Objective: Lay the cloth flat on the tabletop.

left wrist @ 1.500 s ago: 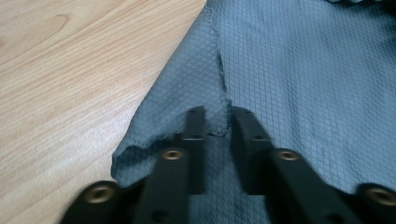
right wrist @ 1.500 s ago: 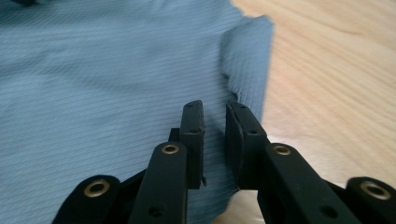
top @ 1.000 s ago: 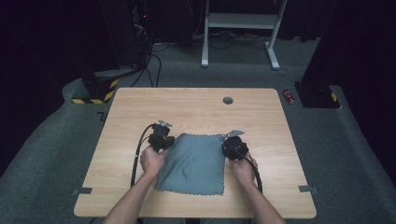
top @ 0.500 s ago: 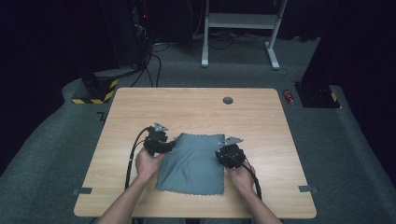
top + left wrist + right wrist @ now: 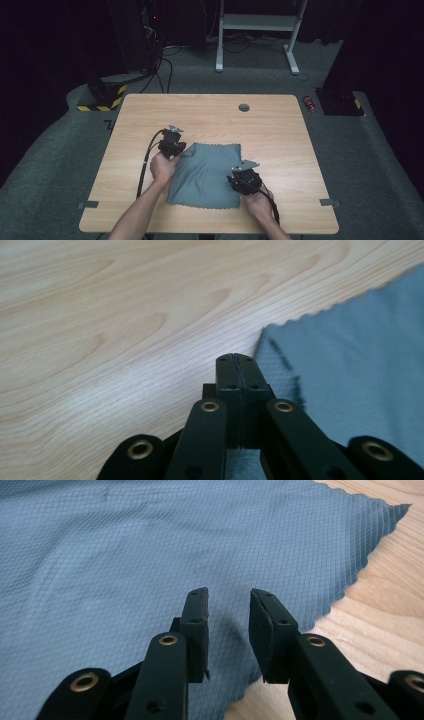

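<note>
**Colleague:** Where have you got to with the cloth?

**Me:** The grey cloth (image 5: 207,175) lies flat on the table (image 5: 210,112), not folded at all yet. My left gripper (image 5: 173,145) sits at the cloth's far left corner with its jaws pressed together. In the left gripper view the cloth's edge runs just to the right of the tips, and I can't tell whether any fabric is pinched between them.

**Colleague:** And the right?

**Me:** My right gripper (image 5: 227,610) hangs over the cloth near its right edge, jaws partly apart and just now opening wider, with nothing between them. The weave lies under and ahead of the tips, bare wood off to their right.

**Colleague:** So what's left?

**Me:** Nearly all of it, I'd judge: a grip with the right, then the lifting or folding.
</note>
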A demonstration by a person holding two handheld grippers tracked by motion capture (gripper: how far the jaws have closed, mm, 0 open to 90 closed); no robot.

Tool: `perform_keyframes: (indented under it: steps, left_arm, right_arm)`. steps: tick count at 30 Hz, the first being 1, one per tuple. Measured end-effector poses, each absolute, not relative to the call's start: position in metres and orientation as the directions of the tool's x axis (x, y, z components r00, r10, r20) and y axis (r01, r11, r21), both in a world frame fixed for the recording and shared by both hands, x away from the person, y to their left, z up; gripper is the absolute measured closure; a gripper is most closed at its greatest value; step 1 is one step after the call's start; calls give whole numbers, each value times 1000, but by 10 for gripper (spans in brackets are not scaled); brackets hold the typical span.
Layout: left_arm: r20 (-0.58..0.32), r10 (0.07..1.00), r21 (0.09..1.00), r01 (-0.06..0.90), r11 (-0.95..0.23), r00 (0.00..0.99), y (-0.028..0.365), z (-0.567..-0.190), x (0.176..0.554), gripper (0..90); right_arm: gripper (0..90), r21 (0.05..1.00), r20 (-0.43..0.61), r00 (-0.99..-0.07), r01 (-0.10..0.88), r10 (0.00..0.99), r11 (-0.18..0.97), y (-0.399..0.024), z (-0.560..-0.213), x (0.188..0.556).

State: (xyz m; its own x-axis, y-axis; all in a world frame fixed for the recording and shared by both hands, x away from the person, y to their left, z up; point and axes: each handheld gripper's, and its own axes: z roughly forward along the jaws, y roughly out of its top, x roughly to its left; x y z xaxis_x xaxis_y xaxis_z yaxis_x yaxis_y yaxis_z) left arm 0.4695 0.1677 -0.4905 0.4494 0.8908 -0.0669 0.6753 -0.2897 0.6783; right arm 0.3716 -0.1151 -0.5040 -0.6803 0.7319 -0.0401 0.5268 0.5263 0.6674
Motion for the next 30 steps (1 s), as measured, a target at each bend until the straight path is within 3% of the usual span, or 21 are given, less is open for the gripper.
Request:
perform_keyframes:
  steps: [5,7,10,14,25,30]
  left_arm:
    - [-46,833,674,633,-381,551,150,-490,454,656]
    - [-31,829,658,635,-404,559,144,-493,453,620]
    - [-36,840,631,664,-401,541,139,-499,457,671]
    - [-29,851,621,676,-395,524,140,-500,464,895]
    - [14,922,623,718,-310,386,171,-486,491,896]
    - [-21,921,656,700,-281,389,180,-481,478,694]
  right_arm:
    - [685,672,-41,-691,515,721,532,-116,-505,369]
    - [683,670,-44,-694,513,718,537,-113,-506,368]
    - [676,670,-56,-699,503,713,546,-111,-507,367]
    - [646,670,-54,-702,502,710,547,-112,-507,364]
    - [607,655,-50,-700,516,712,552,-123,-508,358]
    - [617,644,-57,-703,517,709,564,-125,-510,358]
